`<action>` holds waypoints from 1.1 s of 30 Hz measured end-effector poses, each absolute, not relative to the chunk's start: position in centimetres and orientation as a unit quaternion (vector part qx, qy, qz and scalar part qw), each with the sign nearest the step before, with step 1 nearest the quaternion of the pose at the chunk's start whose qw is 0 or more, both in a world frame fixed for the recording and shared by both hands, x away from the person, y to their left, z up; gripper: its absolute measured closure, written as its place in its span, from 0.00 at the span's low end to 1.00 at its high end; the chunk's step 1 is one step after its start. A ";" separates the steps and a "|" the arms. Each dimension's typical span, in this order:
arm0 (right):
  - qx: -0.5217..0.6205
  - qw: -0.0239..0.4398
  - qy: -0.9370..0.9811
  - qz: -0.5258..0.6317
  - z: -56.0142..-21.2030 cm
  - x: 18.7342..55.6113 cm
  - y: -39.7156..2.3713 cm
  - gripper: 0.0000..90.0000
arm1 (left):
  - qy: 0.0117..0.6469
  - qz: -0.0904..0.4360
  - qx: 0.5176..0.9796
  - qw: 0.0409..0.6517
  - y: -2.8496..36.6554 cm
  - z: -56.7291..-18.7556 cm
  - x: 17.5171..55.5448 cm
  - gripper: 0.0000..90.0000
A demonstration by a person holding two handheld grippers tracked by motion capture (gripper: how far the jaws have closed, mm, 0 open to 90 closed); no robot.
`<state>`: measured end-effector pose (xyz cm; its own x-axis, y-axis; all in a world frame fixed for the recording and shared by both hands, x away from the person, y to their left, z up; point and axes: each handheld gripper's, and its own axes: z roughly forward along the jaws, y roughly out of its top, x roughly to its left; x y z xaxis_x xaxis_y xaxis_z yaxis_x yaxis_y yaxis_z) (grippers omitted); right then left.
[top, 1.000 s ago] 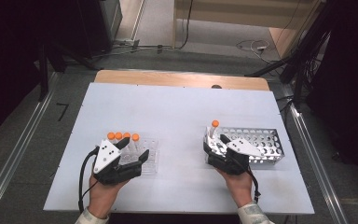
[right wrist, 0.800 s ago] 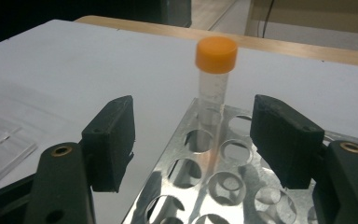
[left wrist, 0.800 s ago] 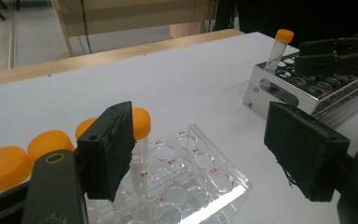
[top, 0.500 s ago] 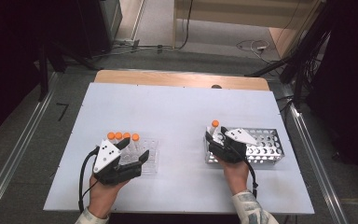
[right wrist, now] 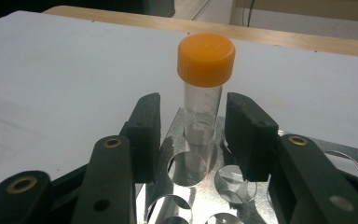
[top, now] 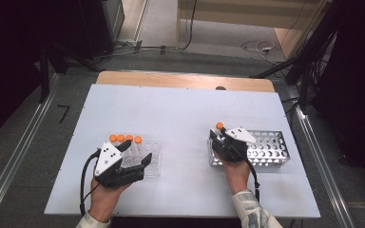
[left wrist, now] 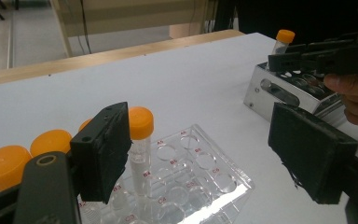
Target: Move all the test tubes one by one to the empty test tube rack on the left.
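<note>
Tube (right wrist: 205, 88) now stands in the metal rack's (top: 271, 151) corner hole; my right tongs (right wrist: 193, 128) have spread off it. Left tongs (left wrist: 205, 158) hang spread beside the clear rack (left wrist: 191, 182), so another tube comes next, I reckon.

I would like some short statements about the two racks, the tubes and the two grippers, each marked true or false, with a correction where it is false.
1. The metal rack holds one orange-capped tube at a corner. True.
2. The right gripper is clamped tight on that tube. False: its jaws stand open on either side of the tube, with gaps showing.
3. The clear plastic rack holds several orange-capped tubes. True.
4. The left gripper is shut. False: its jaws are wide apart.
5. The clear rack lies on the person's right. False: it lies on the left, the metal rack on the right.
</note>
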<state>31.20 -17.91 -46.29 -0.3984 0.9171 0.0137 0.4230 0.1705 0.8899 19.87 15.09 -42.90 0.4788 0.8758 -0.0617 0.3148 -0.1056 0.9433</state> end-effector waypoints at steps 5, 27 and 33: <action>0.476 0.285 0.706 0.440 -46.2 31.3 -17.9 0.66 | 0.430 0.275 0.693 0.509 15.1 -43.0 19.8 0.24; 0.482 0.299 0.709 0.419 -46.1 31.6 -17.4 0.79 | 0.430 0.274 0.693 0.510 15.1 -43.0 19.8 0.24; 0.481 0.300 0.710 0.418 -46.1 31.6 -17.3 0.79 | 0.431 0.273 0.692 0.510 15.1 -43.0 19.8 0.24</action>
